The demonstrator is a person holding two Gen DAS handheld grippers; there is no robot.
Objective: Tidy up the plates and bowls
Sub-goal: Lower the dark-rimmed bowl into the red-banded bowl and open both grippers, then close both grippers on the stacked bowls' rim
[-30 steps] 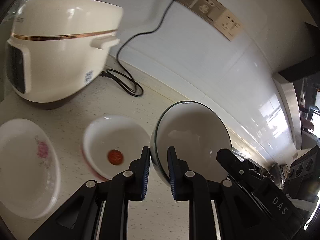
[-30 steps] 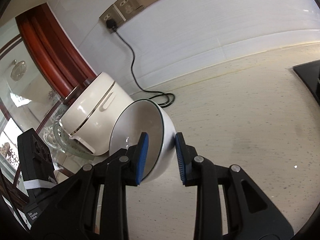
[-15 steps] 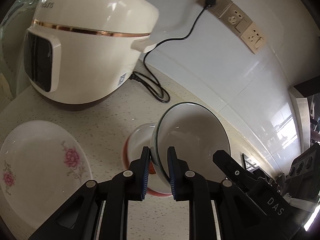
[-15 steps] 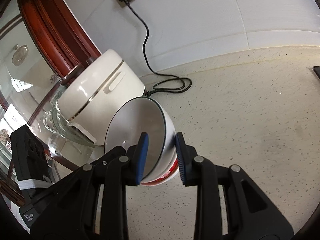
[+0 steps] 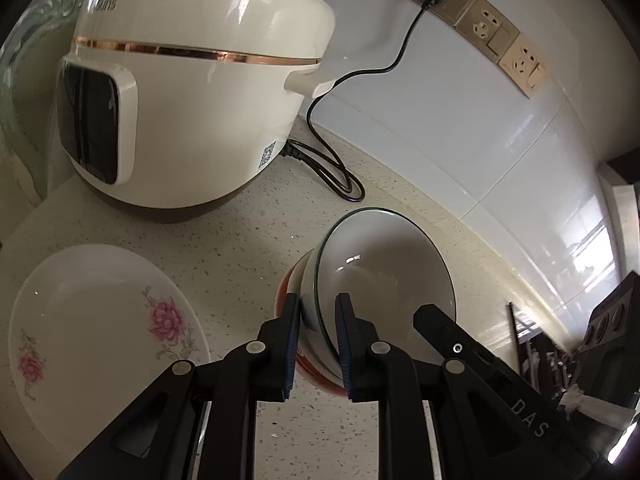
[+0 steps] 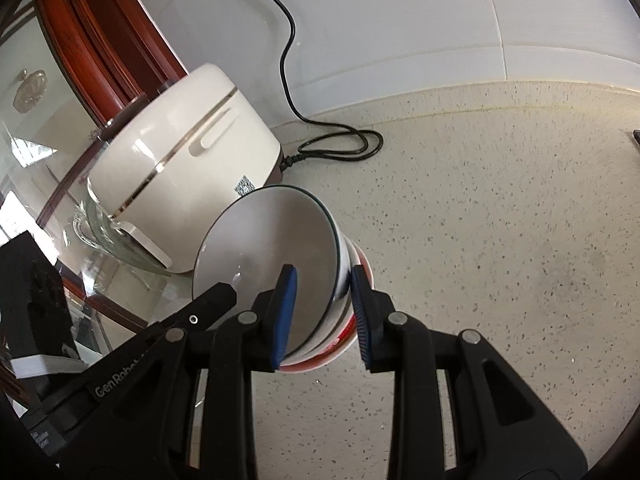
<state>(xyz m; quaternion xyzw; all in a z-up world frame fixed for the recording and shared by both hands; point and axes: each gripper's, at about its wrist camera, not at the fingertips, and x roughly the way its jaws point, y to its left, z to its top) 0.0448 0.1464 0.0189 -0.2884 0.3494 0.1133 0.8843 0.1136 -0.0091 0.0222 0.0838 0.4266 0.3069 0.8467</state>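
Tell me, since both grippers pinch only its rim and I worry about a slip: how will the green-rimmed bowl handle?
The green-rimmed bowl looks glazed and glossy, so it is probably slippery under the left gripper and right gripper. It seems rigid ceramic, likely chipping if dropped. Tilted above the red-banded bowl, it may rock before it nests.

I see a cream rice cooker with a gold band on the speckled countertop, at the back left. Its black power cord loops on the counter, then runs up the white tiled wall to a beige socket strip. Red-brown wooden frame behind the cooker.
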